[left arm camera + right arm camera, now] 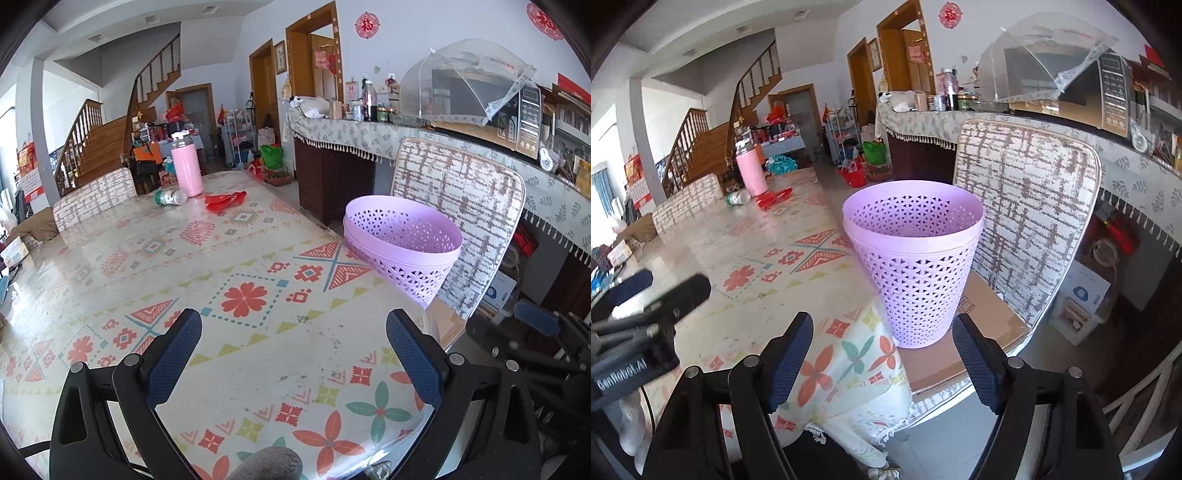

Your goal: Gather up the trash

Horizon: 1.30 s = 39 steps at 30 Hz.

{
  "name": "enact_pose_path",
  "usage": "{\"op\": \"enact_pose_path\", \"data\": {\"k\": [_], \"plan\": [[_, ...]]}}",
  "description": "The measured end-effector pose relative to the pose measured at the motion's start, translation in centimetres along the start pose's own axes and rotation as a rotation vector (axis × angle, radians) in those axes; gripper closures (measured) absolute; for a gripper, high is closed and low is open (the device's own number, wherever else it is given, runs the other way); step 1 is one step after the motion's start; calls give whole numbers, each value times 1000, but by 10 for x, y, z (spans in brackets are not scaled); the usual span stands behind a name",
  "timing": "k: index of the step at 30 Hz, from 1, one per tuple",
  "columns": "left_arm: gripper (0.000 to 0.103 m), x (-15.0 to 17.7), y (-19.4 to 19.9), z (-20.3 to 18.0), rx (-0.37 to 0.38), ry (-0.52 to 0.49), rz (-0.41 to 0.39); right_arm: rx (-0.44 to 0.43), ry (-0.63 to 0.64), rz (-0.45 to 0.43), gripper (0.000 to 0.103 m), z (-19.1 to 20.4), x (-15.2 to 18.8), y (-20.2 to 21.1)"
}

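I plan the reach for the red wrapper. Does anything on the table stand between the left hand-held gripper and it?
Nothing visible does. Bare tablecloth lies between the left hand-held gripper and the wrapper. The bottle and flask sit beside it, further left.

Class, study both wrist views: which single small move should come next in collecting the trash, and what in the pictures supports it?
Probably reach the left gripper forward toward the crumpled red wrapper at the far end of the patterned table. Both grippers' jaws are open and empty, the lilac perforated plastic basket looks empty, and the wrapper lies well beyond reach beside the tipped clear plastic bottle.
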<state>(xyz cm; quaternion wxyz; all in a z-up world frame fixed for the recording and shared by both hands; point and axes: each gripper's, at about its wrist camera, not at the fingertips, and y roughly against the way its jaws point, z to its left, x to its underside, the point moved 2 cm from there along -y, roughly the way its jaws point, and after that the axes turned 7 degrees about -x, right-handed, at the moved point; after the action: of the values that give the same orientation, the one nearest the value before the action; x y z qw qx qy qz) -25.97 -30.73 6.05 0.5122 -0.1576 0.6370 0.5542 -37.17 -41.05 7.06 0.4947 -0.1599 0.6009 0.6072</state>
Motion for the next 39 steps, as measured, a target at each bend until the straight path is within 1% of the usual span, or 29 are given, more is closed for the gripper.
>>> {"op": "enact_pose_path", "data": {"k": [7, 16, 25, 39], "plan": [[3, 1, -10, -12, -2, -39, 20, -4, -12, -23, 20, -4, -6, -2], [3, 3, -23, -19, -10, -55, 57, 13, -13, -27, 20, -12, -6, -6], [3, 5, -33, -16, -20, -47, 79, 41, -31, -23, 20, -24, -7, -10], [3, 6, -40, -8, -18, -25, 104, 51, -25, -19, 20, -24, -7, -13]]}}
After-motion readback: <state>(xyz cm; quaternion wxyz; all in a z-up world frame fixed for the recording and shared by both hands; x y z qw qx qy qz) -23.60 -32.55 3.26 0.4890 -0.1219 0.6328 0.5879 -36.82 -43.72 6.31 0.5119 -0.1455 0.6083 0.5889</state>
